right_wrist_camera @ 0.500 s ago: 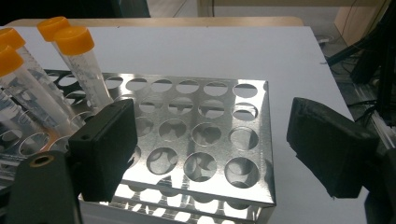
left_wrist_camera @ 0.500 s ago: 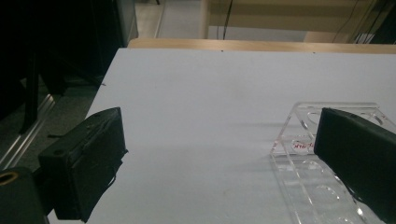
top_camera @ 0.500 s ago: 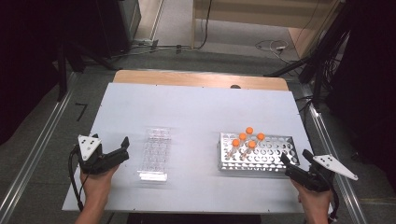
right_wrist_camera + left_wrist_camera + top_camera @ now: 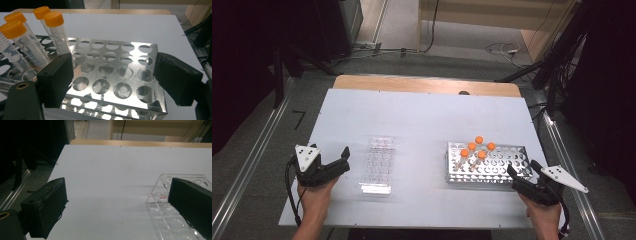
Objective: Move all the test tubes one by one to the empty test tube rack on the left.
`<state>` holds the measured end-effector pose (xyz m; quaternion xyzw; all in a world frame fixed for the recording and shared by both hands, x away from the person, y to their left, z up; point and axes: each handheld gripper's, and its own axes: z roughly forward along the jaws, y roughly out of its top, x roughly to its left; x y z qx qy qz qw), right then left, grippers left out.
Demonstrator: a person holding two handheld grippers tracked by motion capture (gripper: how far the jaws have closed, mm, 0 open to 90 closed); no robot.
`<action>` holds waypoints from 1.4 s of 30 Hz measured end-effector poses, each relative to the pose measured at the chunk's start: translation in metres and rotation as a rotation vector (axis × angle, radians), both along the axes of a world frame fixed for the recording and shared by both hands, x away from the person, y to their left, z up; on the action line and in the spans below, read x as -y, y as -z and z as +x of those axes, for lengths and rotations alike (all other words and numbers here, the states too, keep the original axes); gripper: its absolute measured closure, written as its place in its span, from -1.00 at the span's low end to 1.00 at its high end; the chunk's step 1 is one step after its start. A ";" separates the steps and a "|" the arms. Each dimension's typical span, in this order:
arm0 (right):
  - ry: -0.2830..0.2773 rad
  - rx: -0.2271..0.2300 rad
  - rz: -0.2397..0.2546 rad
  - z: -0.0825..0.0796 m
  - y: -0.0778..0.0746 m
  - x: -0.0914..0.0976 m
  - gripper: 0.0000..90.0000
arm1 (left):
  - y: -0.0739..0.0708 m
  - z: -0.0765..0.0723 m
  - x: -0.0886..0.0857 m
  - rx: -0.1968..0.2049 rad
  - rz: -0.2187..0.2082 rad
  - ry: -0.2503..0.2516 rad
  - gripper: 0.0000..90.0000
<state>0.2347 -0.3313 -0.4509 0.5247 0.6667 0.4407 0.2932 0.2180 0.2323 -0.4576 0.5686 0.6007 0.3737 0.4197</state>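
Behind right claw [image 4: 518, 178], rack corner [image 4: 523, 172]

metal rack [image 4: 117, 75]: shiny perforated steel | clear rack [image 4: 377, 164]: glossy transparent plastic | table [image 4: 422, 115]: matt white

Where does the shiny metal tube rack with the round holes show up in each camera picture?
High view: the shiny metal tube rack sits right of centre on the white table, just ahead of the right gripper.
Left gripper view: not in it; the clear plastic rack lies there instead.
Right gripper view: it spans the middle, between the open jaws.
Shared landmark: the orange-capped tubes at the rack's left end.
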 end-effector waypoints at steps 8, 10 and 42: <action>-0.030 -0.003 -0.001 0.000 0.001 -0.011 -0.67 | 0.001 0.001 0.000 -0.005 -0.006 0.000 -0.95; -0.038 -0.003 0.001 -0.001 0.000 -0.015 -0.67 | 0.001 0.001 0.000 -0.007 -0.006 -0.001 -0.95; -0.131 -0.010 -0.030 0.008 0.002 -0.057 -0.60 | 0.001 0.001 -0.003 -0.016 -0.016 -0.011 -0.95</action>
